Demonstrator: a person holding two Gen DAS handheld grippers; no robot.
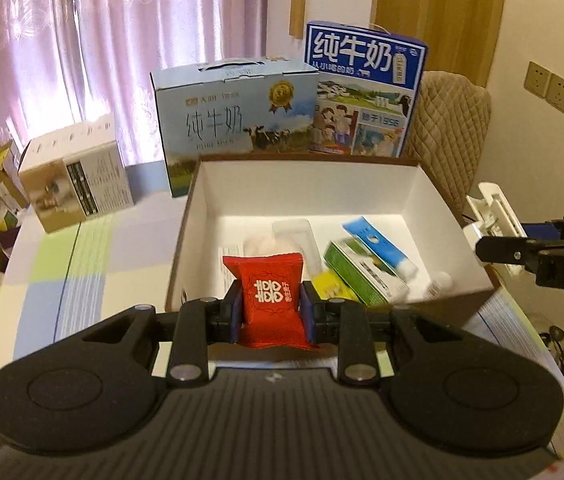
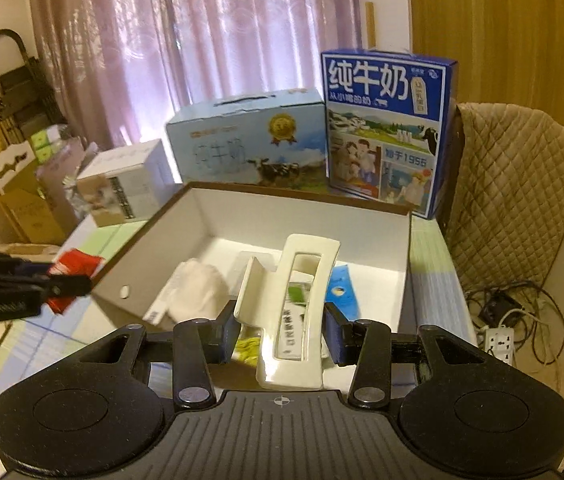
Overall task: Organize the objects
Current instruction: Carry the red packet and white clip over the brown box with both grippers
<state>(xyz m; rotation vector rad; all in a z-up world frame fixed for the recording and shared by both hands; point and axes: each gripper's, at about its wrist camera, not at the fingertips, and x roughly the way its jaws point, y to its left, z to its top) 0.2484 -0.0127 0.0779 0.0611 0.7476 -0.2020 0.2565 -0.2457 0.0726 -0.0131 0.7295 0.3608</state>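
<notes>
Left wrist view: left claw (image 1: pixel 269 312) pinching a red packet (image 1: pixel 272 300) w/ white print, blue pads pressed on both its sides, packet upright, held in front of the near wall of an open white box (image 1: pixel 302 192). Box sits on the desk (image 1: pixel 82 248), which has a pastel check cloth. Inside box: white pouch (image 1: pixel 266 244) at center, green carton (image 1: pixel 362 268) at 3 o'clock of it, blue-white tube (image 1: pixel 378 242) lying across the carton, small yellow packet (image 1: pixel 332 286) by the near wall. Beyond box at 12 o'clock: light blue milk case (image 1: pixel 234 116); dark blue milk case (image 1: pixel 366 92) just beside it at 3 o'clock, standing taller. Small beige box (image 1: pixel 78 184) at 10 o'clock, apart from the white box. Right claw (image 1: pixel 486 222) enters at 3 o'clock edge, a white hair clip (image 1: pixel 494 208) in it.

Right wrist view: right claw (image 2: pixel 282 332) pinching the white hair clip (image 2: pixel 294 312), pads on both sides of it, clip tilted, held over the near part of the white box (image 2: pixel 302 208). Box contents show behind and through the clip: white pouch (image 2: pixel 198 292) at 9 o'clock, blue tube (image 2: pixel 344 292) at 3 o'clock, green carton (image 2: pixel 296 292) through the clip's slot. Left claw (image 2: pixel 68 282) at 9 o'clock edge w/ the red packet (image 2: pixel 76 264), outside the box's left wall. Both milk cases (image 2: pixel 250 140) (image 2: pixel 386 128) at 12 o'clock. Quilted chair back (image 2: pixel 514 192) at 3 o'clock, power strip (image 2: pixel 500 342) and cables on the floor below it.
</notes>
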